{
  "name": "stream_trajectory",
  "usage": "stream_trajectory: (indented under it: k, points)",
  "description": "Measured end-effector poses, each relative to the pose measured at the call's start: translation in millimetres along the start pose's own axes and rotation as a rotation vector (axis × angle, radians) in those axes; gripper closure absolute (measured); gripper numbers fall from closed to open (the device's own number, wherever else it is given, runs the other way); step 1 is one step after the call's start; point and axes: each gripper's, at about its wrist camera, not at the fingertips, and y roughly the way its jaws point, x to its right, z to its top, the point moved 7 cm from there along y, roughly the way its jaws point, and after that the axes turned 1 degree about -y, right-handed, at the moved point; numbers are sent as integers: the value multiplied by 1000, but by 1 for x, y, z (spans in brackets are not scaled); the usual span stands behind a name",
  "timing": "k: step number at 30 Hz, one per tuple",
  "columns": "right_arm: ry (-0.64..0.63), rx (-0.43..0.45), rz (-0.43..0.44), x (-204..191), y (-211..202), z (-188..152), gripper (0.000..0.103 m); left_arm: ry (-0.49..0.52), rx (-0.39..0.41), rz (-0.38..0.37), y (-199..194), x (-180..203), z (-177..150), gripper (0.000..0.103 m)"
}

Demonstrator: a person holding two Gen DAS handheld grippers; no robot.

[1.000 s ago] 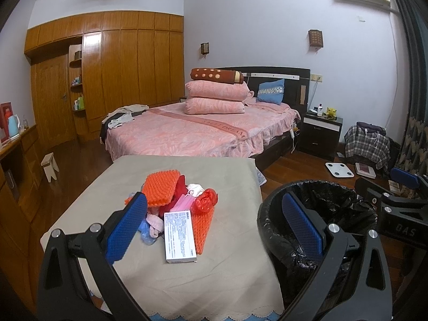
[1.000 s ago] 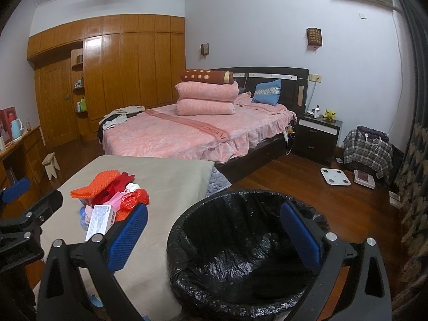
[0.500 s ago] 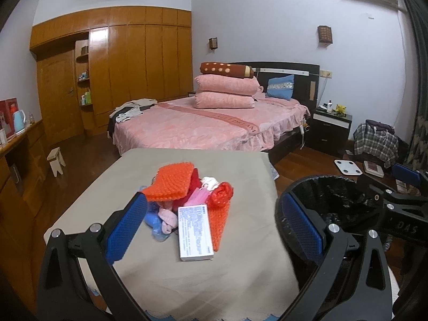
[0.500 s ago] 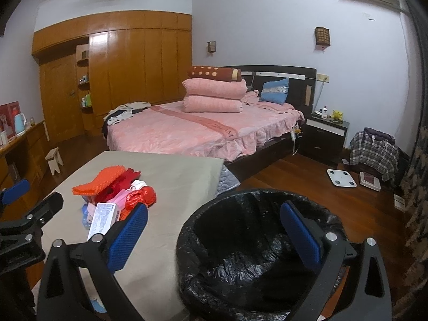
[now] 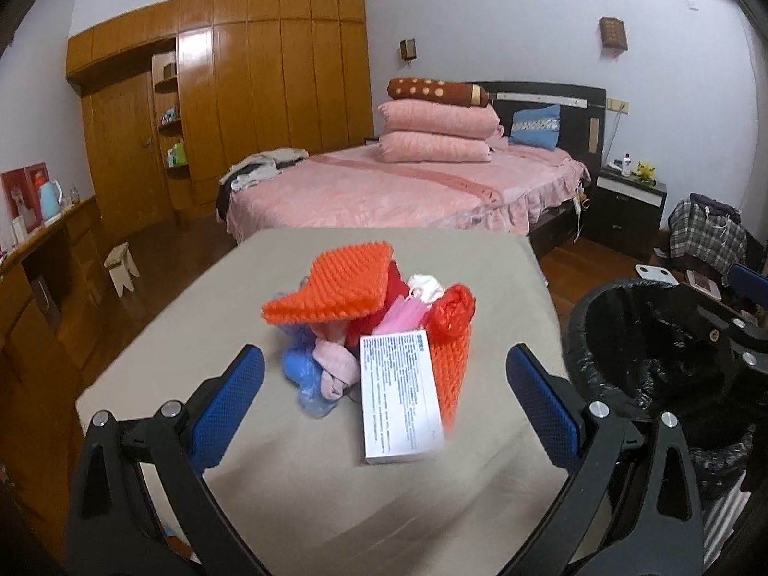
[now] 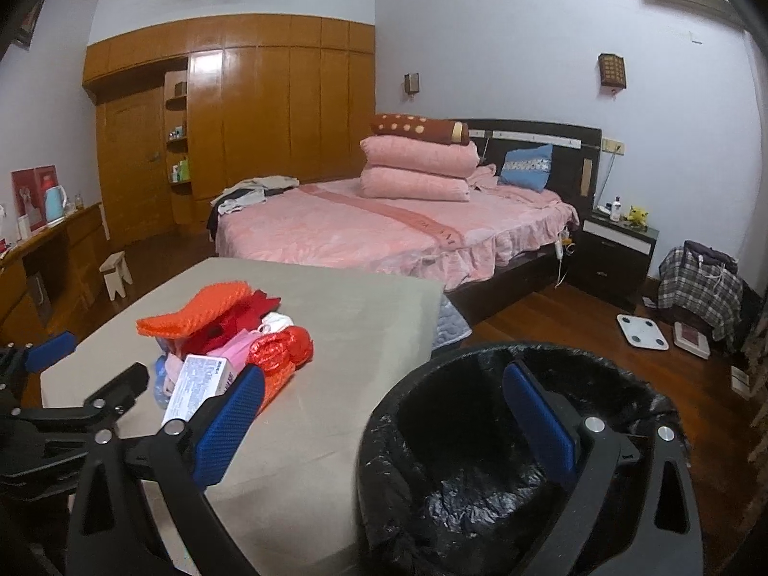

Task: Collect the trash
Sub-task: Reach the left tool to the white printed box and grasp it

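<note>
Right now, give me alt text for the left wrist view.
The open left gripper hovers over a trash pile on a beige table, a white box nearest. A black-lined bin stands at right; a pink bed lies behind.

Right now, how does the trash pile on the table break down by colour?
Orange foam nets: 2
Red pieces: 2
Pink pieces: 2
Blue bag: 1
White box: 1
White wad: 1
Total: 9, though overlaps hide some edges.
</note>
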Motion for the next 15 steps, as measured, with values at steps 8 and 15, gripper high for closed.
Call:
stream_trajectory:
  k: [8,15]
  points:
    - [9,-43,5,1,31,-6,6,-5,-122,0,59,4,-31,24]
    - [9,-78,10,0,50,-14,6,-12,-188,0,84,3,-48,26]
